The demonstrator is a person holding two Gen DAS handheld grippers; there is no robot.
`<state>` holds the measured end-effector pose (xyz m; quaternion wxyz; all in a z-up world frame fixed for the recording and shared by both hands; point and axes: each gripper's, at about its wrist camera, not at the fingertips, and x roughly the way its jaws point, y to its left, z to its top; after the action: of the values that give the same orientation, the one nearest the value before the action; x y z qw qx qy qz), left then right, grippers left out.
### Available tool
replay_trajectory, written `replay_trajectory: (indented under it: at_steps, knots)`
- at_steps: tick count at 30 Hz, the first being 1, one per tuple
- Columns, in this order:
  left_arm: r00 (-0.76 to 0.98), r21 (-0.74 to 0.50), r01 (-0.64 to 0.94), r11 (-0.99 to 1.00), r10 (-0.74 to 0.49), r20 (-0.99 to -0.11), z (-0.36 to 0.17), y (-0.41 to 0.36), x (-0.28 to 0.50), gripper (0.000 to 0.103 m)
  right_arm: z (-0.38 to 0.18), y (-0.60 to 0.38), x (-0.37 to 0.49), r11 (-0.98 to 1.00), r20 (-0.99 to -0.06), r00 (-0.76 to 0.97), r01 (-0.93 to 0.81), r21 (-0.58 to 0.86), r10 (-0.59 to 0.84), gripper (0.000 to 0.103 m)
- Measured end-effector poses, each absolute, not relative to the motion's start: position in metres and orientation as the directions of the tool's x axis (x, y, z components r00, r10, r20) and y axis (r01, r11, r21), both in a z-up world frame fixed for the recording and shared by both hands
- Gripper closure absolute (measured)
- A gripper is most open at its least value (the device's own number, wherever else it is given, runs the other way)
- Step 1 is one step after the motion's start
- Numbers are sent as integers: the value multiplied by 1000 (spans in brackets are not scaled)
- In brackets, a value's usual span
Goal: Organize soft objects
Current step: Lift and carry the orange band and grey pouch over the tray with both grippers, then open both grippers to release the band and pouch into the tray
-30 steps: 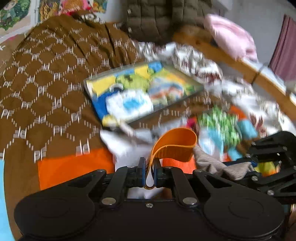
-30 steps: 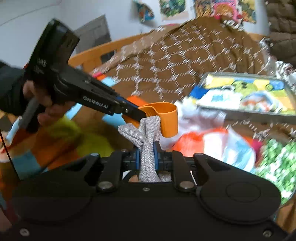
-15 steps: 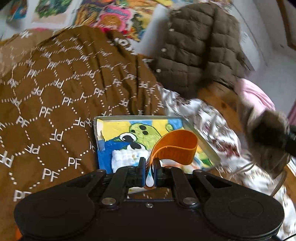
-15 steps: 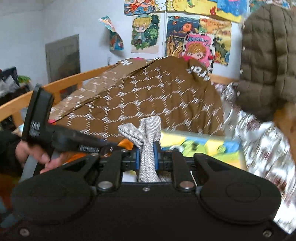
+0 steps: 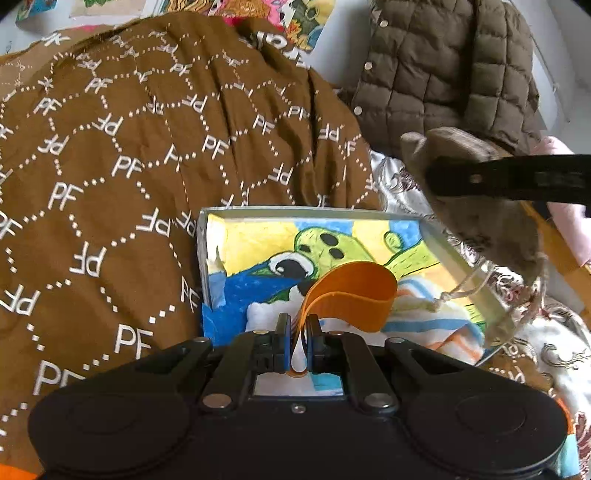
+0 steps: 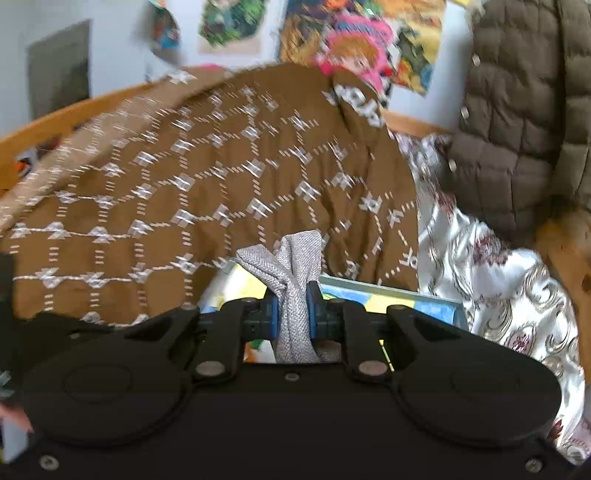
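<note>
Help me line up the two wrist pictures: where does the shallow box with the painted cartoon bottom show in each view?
Left wrist view: the shallow box with the painted cartoon bottom fills the centre, just beyond the left claw.
Right wrist view: only its far rim and a corner show, mid-frame right, mostly hidden behind the right claw.
Shared landmark: the brown quilt with white PF lettering, directly behind the box in both.

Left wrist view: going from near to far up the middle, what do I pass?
Left gripper shut on the orange band → shallow tray with the cartoon drawing → brown blanket printed PF → posters on the wall.
</note>
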<state>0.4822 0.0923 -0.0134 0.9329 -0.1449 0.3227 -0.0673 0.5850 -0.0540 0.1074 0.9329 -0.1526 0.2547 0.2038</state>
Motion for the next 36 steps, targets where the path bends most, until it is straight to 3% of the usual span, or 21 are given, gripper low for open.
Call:
replay_trajectory:
  at_steps: [10, 22, 31, 36]
  knots:
    - [749, -310, 23, 950, -222, -624, -38, 87, 501, 95, 40, -36, 645, 923, -628, 752, -360, -136, 201, 94]
    - [753, -323, 14, 946, -222, -619, -43, 89, 503, 92, -29, -51, 659, 946, -726, 661, -320, -46, 188, 91]
    - [751, -307, 6, 952, -207, -627, -38, 87, 499, 83, -21, -57, 656, 951, -712, 676, -307, -38, 190, 73]
    - [743, -300, 14, 954, -211, -635, -33, 87, 497, 76, -5, -60, 645, 956, -705, 684, -291, -29, 187, 59]
